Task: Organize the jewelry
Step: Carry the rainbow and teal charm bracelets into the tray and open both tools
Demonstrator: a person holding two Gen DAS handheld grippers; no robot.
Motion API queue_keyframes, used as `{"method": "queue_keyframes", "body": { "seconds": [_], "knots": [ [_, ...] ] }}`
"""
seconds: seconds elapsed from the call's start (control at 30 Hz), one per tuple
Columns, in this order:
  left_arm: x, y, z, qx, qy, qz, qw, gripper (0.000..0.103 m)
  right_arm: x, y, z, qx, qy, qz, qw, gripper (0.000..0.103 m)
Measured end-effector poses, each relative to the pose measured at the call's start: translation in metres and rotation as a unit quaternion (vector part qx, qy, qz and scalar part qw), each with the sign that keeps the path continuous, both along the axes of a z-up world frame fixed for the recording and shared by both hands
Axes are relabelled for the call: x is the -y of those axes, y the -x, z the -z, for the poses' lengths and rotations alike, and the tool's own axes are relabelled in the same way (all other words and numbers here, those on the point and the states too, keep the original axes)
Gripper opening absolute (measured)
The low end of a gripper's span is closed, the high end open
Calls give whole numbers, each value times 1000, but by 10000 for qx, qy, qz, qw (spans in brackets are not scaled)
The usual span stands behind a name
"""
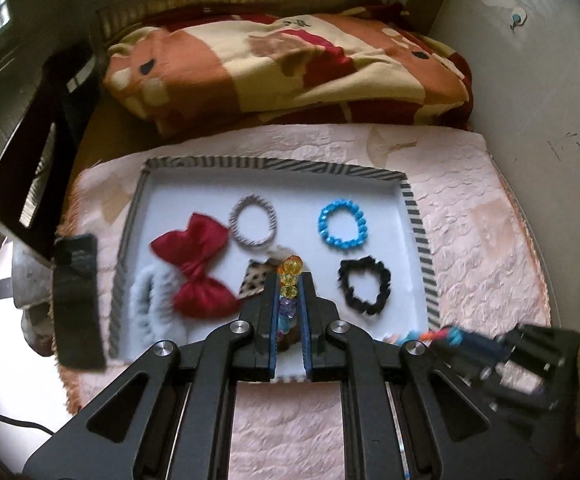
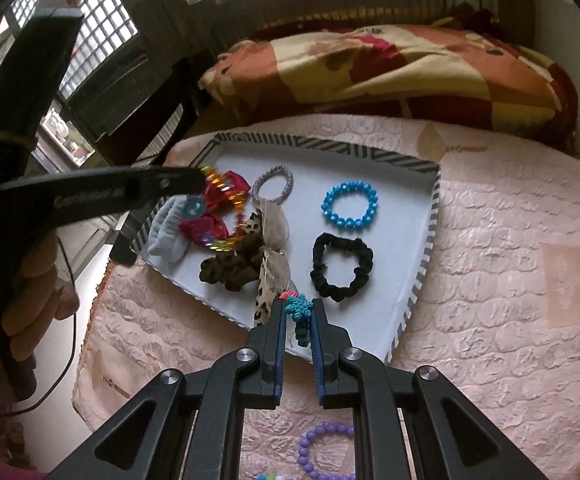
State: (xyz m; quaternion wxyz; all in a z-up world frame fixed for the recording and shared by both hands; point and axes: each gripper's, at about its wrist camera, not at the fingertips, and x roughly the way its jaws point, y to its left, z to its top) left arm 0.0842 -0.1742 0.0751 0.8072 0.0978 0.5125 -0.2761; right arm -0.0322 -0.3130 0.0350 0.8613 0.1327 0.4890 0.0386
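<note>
A white tray point(image 1: 369, 196) with a striped rim lies on a pink quilted mat. My left gripper point(image 1: 290, 280) is shut on a multicolour bead bracelet point(image 1: 288, 276) and holds it above the tray; the bracelet also shows in the right wrist view point(image 2: 230, 216). My right gripper point(image 2: 298, 306) is shut on a hair tie with a blue snowflake charm point(image 2: 297, 307) over the tray's near edge. In the tray lie a blue bead bracelet point(image 1: 343, 227), a black scrunchie point(image 1: 365, 285), a grey hair tie point(image 1: 253, 227), a red bow point(image 1: 196, 266), a grey fuzzy scrunchie point(image 1: 150, 304) and a brown scrunchie point(image 2: 230, 268).
A purple bead bracelet point(image 2: 321, 448) lies on the mat point(image 2: 509, 280) below my right gripper. A folded red and cream blanket point(image 1: 290, 68) sits behind the tray. A white wall point(image 1: 549, 100) is on the right. A leopard-print ribbon point(image 2: 268, 260) lies in the tray.
</note>
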Motion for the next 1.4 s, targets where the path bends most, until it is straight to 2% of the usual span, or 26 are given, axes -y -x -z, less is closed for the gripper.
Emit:
{"method": "queue_keyframes", "body": {
  "seconds": [0.27,0.5,0.93,1.2,1.23,1.4],
  "knots": [
    [41,-13,15,-68,-137,155,9998,8,25,-15,32,-519,271,225,9980,11],
    [58,-36,39,-149,-395,28,9991,8,32,-31,44,-631,428,132,9970,11],
    [59,-77,73,-294,-728,-402,9961,8,29,-52,64,-788,405,-122,9960,10],
    [68,-94,91,-399,-863,-531,9940,8,39,-57,67,-737,364,66,9966,11],
    [69,-94,93,-416,-863,-536,9940,8,41,-57,67,-732,330,93,9967,12],
    [68,-93,95,-507,-807,-589,9937,8,50,-51,56,-543,160,193,9982,31]
  ]
}}
